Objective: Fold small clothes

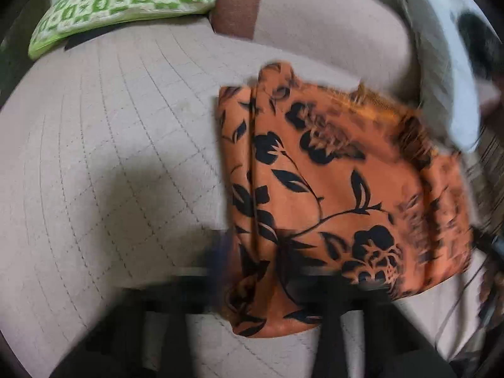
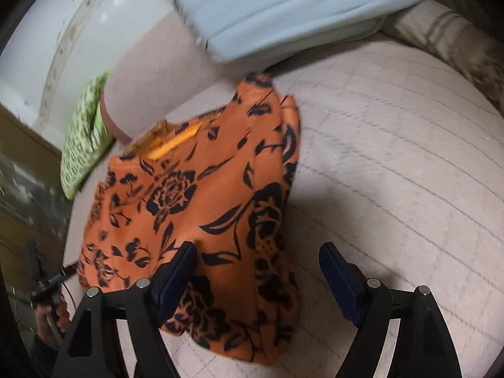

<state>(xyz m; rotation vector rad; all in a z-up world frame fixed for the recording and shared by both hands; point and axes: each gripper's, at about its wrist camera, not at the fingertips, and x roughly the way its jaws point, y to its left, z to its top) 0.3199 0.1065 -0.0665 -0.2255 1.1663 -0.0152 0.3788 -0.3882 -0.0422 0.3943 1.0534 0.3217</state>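
Quilted beige bedding covers the mattress, stitched in a grid of squares, and it carries everything in sight. At its far edge a green-and-white patterned pillow lies against a plain beige cushion with a brown band, and a pale blue folded item sits beside that cushion, its near corner just touching the garment.

An orange garment with black flowers and leaves lies flat on the bedding, already folded into a rough rectangle. In the right wrist view its long axis runs from the near edge of the bed toward the cushions, with the brighter orange neckline at the far end and the hem end nearest the camera. One long side shows stacked fold edges.

The right gripper hangs over the near end of the garment with its fingers spread wide and nothing held; the blue-padded left finger stands over the cloth and the other finger over bare bedding.

The left gripper appears only as blurred dark shapes at the bottom of its own view, over the near edge of the garment; whether its fingers are parted or gripping cloth cannot be told. In the right wrist view a hand grips its handle at the garment's left corner.
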